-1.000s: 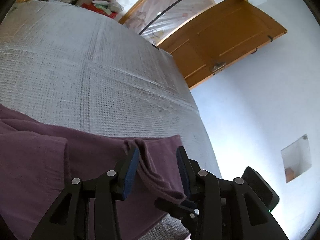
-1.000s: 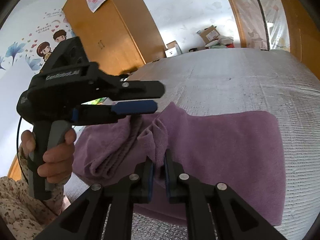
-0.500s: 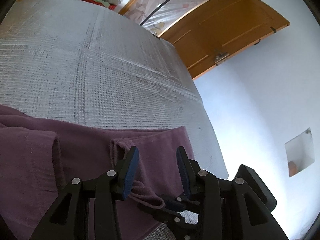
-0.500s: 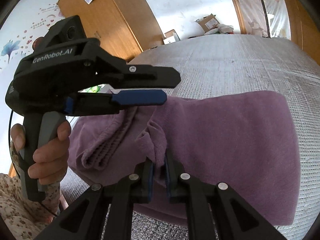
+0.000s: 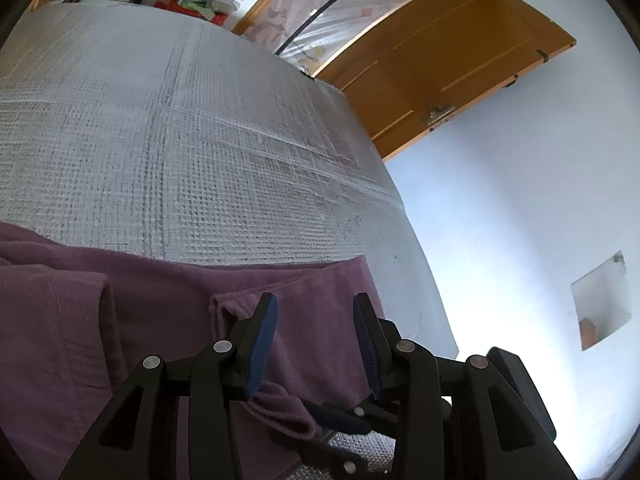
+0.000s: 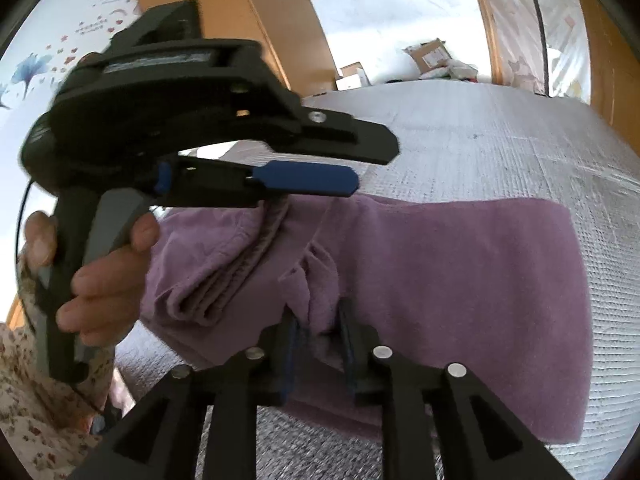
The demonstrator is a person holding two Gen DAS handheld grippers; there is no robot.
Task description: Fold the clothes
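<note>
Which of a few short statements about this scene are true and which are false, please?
1. The left gripper has its fingers apart. True.
2. The garment is green. False: it is purple.
3. Cloth lies between the fingers of the right gripper. True.
4. The garment hangs on a door. False: it lies on the grey cover.
5. A hand grips the left gripper's handle. True.
</note>
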